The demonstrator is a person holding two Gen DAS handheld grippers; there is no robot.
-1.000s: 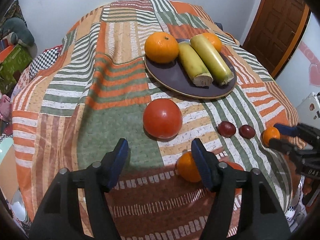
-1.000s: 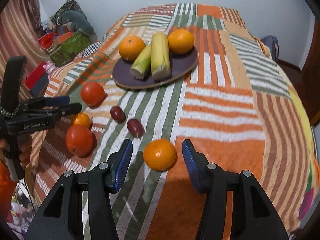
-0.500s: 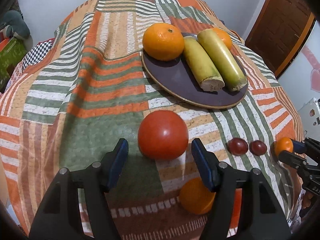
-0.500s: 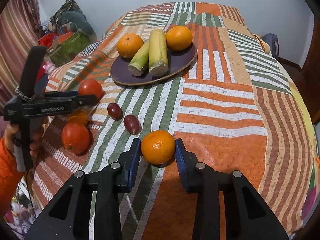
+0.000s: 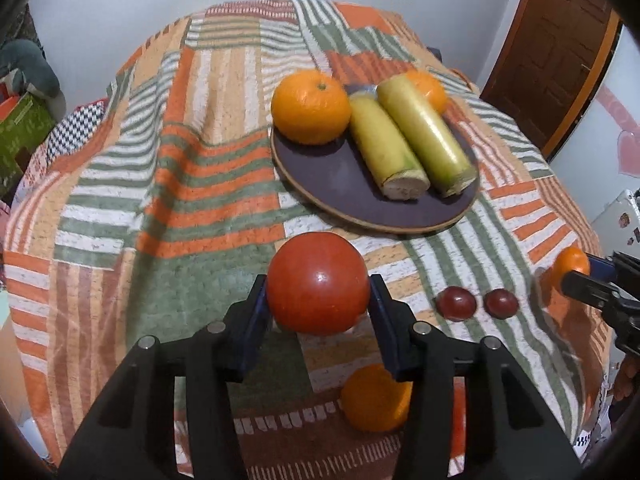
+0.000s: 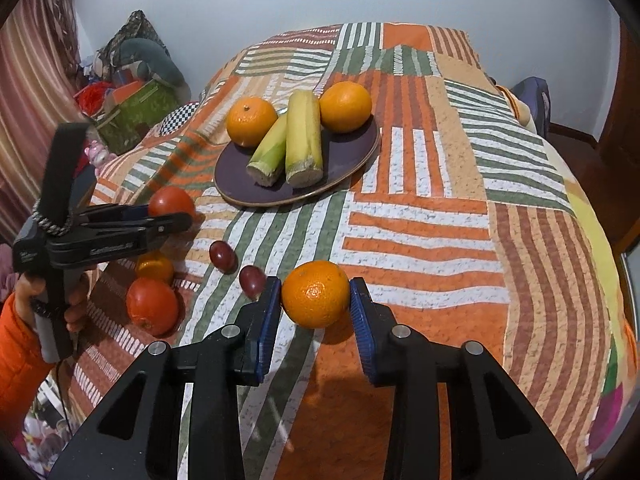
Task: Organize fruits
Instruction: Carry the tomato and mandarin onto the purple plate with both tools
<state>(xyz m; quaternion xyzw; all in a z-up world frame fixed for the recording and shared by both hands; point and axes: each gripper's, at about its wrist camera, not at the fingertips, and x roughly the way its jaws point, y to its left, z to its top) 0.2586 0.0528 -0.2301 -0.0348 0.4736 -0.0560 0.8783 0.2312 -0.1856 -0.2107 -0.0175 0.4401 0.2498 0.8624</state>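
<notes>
My left gripper (image 5: 318, 292) is closing, and its blue pads touch both sides of a red tomato (image 5: 318, 282) on the striped bedspread. My right gripper (image 6: 316, 296) is shut on a small orange (image 6: 316, 294), held just above the cloth with its shadow below. Farther back lies a dark round plate (image 5: 340, 176) with two oranges (image 5: 310, 108) and two yellow-green cut stalks (image 5: 400, 148). In the right wrist view the left gripper (image 6: 176, 216) shows at the left with the tomato (image 6: 170, 202).
Two dark red grapes (image 5: 456, 302), another small orange (image 5: 376, 398) and a second tomato (image 6: 152, 306) lie loose on the cloth. A hand in an orange sleeve (image 6: 20, 340) holds the left tool. A green box (image 6: 136, 112) stands off the bed's left, a wooden door (image 5: 560, 40) at the right.
The left gripper moved forward around the tomato and its jaws came in onto it. The right jaws closed on the small orange, which now sits slightly higher.
</notes>
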